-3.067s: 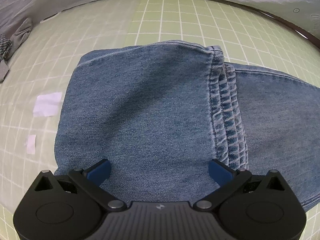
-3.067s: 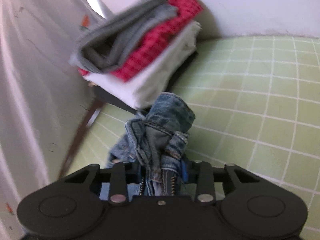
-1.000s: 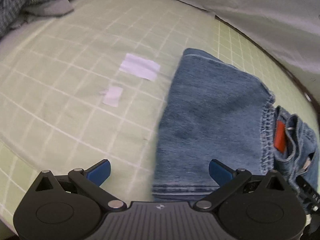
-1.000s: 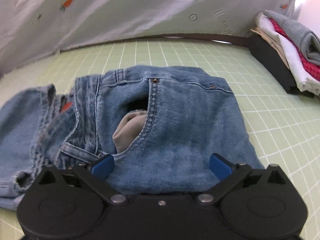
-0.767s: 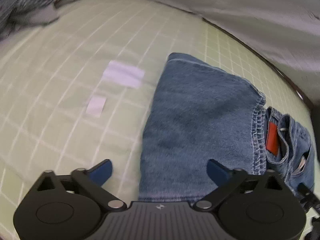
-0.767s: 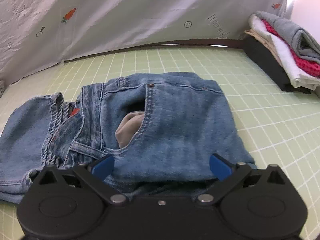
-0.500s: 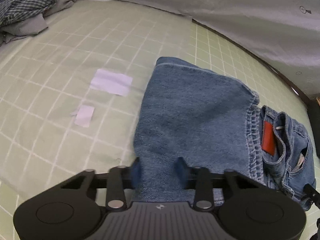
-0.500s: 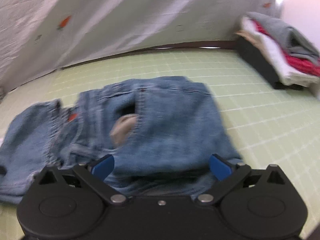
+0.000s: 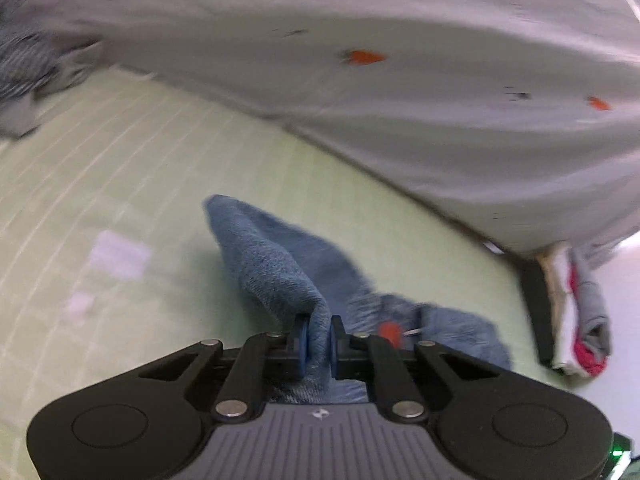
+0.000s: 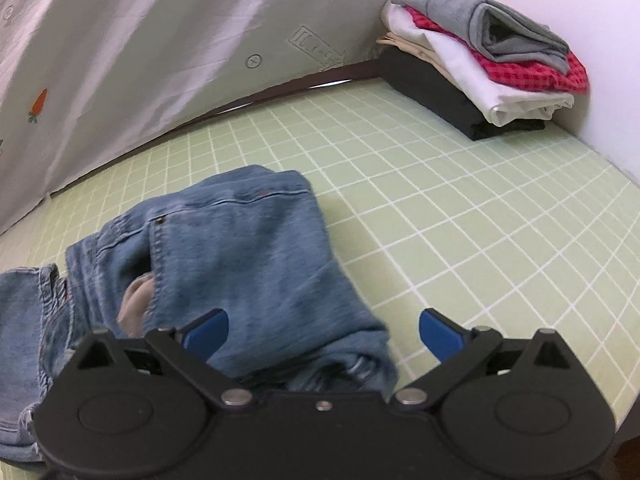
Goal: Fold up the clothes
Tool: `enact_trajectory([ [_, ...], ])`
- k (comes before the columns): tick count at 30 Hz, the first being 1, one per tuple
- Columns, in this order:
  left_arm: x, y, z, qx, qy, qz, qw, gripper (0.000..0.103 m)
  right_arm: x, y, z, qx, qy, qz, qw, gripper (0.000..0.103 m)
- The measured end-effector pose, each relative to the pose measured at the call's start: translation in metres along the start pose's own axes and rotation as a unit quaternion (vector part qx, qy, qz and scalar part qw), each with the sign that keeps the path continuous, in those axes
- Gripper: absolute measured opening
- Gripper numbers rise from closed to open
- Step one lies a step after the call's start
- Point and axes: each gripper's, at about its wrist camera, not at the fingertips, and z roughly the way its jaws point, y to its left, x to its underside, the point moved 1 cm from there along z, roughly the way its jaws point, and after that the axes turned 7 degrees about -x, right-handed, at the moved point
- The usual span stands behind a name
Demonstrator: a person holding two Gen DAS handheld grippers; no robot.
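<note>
Half a second ago our left gripper [image 9: 319, 339] closed on the near edge of the faded blue denim jeans [image 10: 240, 256]; now it has lifted that leg end off the pale green gridded mat [image 10: 460, 216], so the cloth rises in a soft peaked ridge between its blue pads. We judge this the start of the next fold, carrying the leg end over toward the waistband. Our right gripper [image 10: 323, 330] has released and hovers with its jaws spread wide over the pocket side, holding nothing. The denim looks thick and limp, with heavy stitched seams, a copper rivet and a beige pocket lining showing. A neat stack of folded garments [image 10: 492, 60] sits at the mat's far corner, against the grey carrot-print sheet [image 10: 160, 40]
</note>
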Motion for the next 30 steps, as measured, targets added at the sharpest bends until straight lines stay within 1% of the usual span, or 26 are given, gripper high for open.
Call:
enact_trajectory([
  [2, -0.001, -0.025, -0.002, 0.029, -0.012, 0.009, 0.9995, 0.011, -0.005, -0.011, 0.003, -0.003, 0.0, 0.006, 1.0, 0.103],
  [5, 0.001, -0.064, 0.001, 0.073, -0.015, 0.018, 0.9971, 0.011, -0.012, -0.032, 0.006, -0.01, 0.0, 0.013, 1.0, 0.103],
  [8, 0.012, -0.113, 0.016, 0.106, -0.001, 0.046, 0.9933, 0.011, -0.02, -0.054, 0.01, -0.017, 0.002, 0.015, 1.0, 0.103],
  [9, 0.018, -0.129, 0.025, 0.113, 0.009, 0.059, 0.9918, 0.011, -0.023, -0.062, 0.011, -0.016, 0.003, 0.012, 1.0, 0.103],
  [10, 0.027, -0.146, 0.04, 0.122, 0.027, 0.064, 0.99, 0.011, -0.026, -0.071, 0.012, -0.015, 0.003, 0.009, 1.0, 0.103],
  [11, 0.036, -0.158, 0.058, 0.136, 0.05, 0.056, 0.9879, 0.011, -0.028, -0.08, 0.014, -0.014, 0.002, 0.009, 1.0, 0.103],
  [12, 0.048, -0.164, 0.081, 0.148, 0.084, 0.03, 0.985, 0.011, -0.031, -0.091, 0.015, -0.012, 0.002, 0.011, 1.0, 0.103],
  [13, 0.062, -0.169, 0.106, 0.16, 0.12, -0.001, 0.9799, 0.011, -0.033, -0.101, 0.016, -0.01, 0.003, 0.013, 1.0, 0.103],
  [15, 0.089, -0.172, 0.152, 0.14, 0.181, -0.05, 0.9721, 0.01, -0.038, -0.123, 0.019, -0.003, 0.003, 0.022, 1.0, 0.103],
  [17, 0.106, -0.167, 0.178, 0.126, 0.2, -0.099, 0.9666, 0.009, -0.041, -0.142, 0.02, 0.006, 0.005, 0.033, 0.999, 0.103],
  [19, 0.106, -0.162, 0.185, 0.128, 0.213, -0.14, 0.9585, 0.01, -0.043, -0.16, 0.02, 0.014, 0.007, 0.044, 0.999, 0.103],
  [21, 0.104, -0.16, 0.186, 0.131, 0.221, -0.163, 0.9525, 0.012, -0.044, -0.176, 0.021, 0.021, 0.01, 0.058, 0.998, 0.103],
  [22, 0.104, -0.16, 0.186, 0.133, 0.222, -0.167, 0.9514, 0.014, -0.045, -0.182, 0.022, 0.021, 0.013, 0.071, 0.997, 0.103],
  [23, 0.103, -0.162, 0.184, 0.135, 0.22, -0.166, 0.9517, 0.02, -0.045, -0.186, 0.024, 0.018, 0.017, 0.083, 0.996, 0.103],
  [24, 0.102, -0.165, 0.182, 0.138, 0.218, -0.163, 0.9523, 0.031, -0.045, -0.187, 0.026, 0.013, 0.022, 0.092, 0.995, 0.103],
  [25, 0.103, -0.168, 0.175, 0.145, 0.215, -0.157, 0.9529, 0.039, -0.045, -0.189, 0.028, 0.007, 0.027, 0.101, 0.995, 0.103],
  [27, 0.097, -0.177, 0.157, 0.178, 0.202, -0.14, 0.9528, 0.073, -0.045, -0.189, 0.032, -0.006, 0.035, 0.114, 0.993, 0.103],
  [29, 0.086, -0.184, 0.135, 0.213, 0.185, -0.121, 0.9518, 0.084, -0.05, -0.176, 0.033, -0.024, 0.034, 0.104, 0.994, 0.103],
  [30, 0.08, -0.183, 0.124, 0.22, 0.172, -0.114, 0.9533, 0.085, -0.053, -0.169, 0.033, -0.036, 0.032, 0.097, 0.994, 0.103],
])
